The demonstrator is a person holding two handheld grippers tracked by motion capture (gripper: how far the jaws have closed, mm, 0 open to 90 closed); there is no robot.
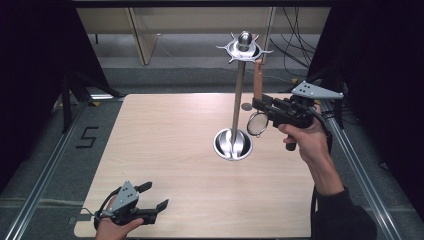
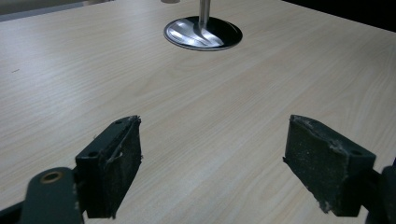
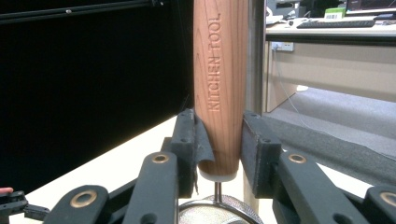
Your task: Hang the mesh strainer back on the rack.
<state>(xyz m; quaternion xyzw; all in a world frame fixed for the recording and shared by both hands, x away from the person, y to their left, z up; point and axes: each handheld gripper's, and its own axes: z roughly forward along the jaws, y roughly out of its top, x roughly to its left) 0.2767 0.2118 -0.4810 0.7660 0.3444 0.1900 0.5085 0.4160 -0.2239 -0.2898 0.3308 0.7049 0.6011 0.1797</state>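
A metal utensil stand (image 1: 239,95) rises from a round steel base (image 1: 233,144) near the table's middle, with a hooked ring and ball knob (image 1: 244,46) at its top. My right gripper (image 1: 260,104) is shut on the wooden handle (image 3: 219,88) of a small mesh strainer (image 1: 257,124), held upright just right of the pole; the handle top (image 1: 258,70) reaches up near the hooks. The handle reads "KITCHEN TOOL". My left gripper (image 1: 155,196) rests open and empty at the table's front left. Its pads (image 2: 114,163) stand wide apart, facing the stand's base (image 2: 203,33).
The light wooden table (image 1: 165,145) has metal rails along both sides. A black curtain (image 3: 88,88) hangs at the sides. A small round disc (image 1: 246,106) lies on the table behind the pole. Cables trail on the floor at the back right.
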